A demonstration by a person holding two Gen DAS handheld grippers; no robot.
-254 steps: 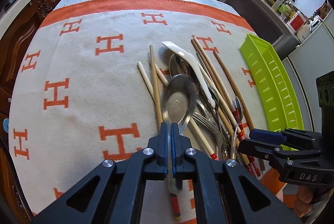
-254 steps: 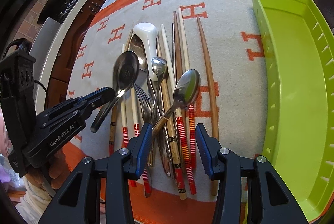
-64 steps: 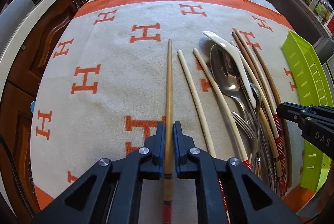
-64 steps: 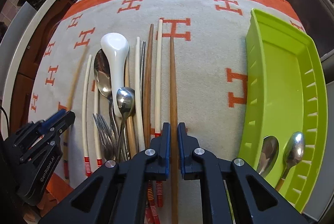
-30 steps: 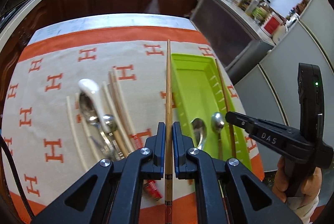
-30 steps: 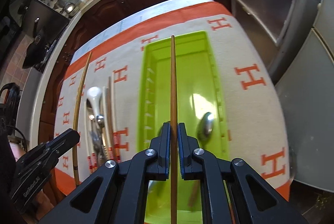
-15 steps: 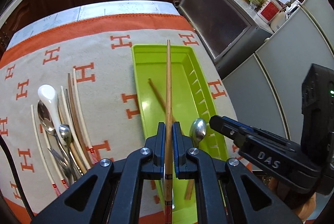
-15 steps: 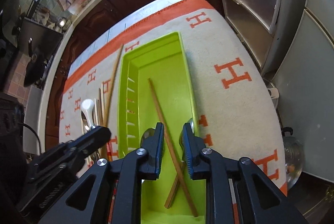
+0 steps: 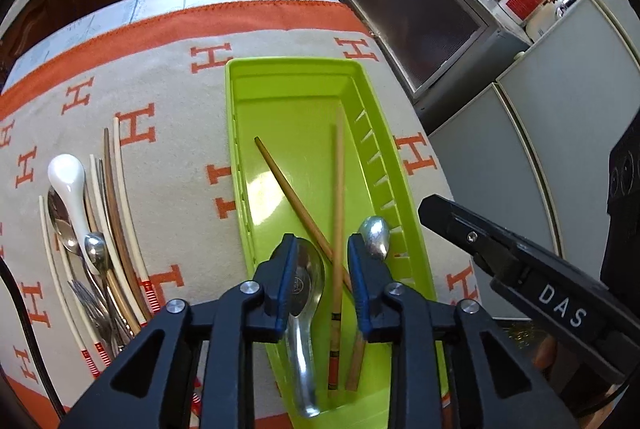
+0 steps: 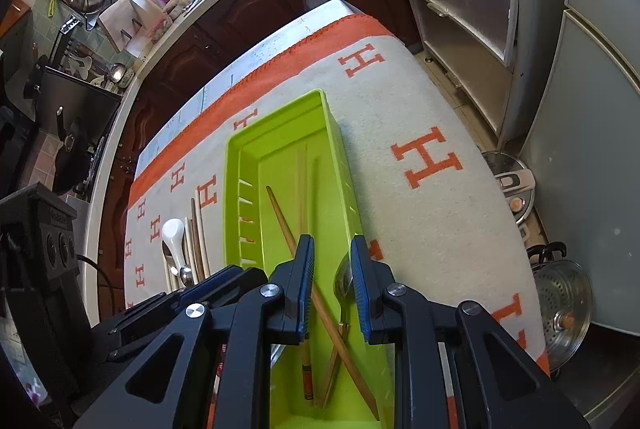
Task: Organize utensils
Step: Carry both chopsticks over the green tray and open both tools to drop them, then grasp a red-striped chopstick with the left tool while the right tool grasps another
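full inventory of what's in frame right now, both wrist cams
tray: 1, lime green, on the cloth
chopsticks: 2, brown, crossed in the tray
steel spoons: 2, silver, near end of the tray
loose utensils: one pile, mixed chopsticks, spoons, forks, on the cloth beside the tray
white spoon: 1, in that pile
cloth: 1, cream with orange H marks
left gripper: jaws opening, not pressing the chopstick between them
right gripper: jaws apart, empty, over the tray
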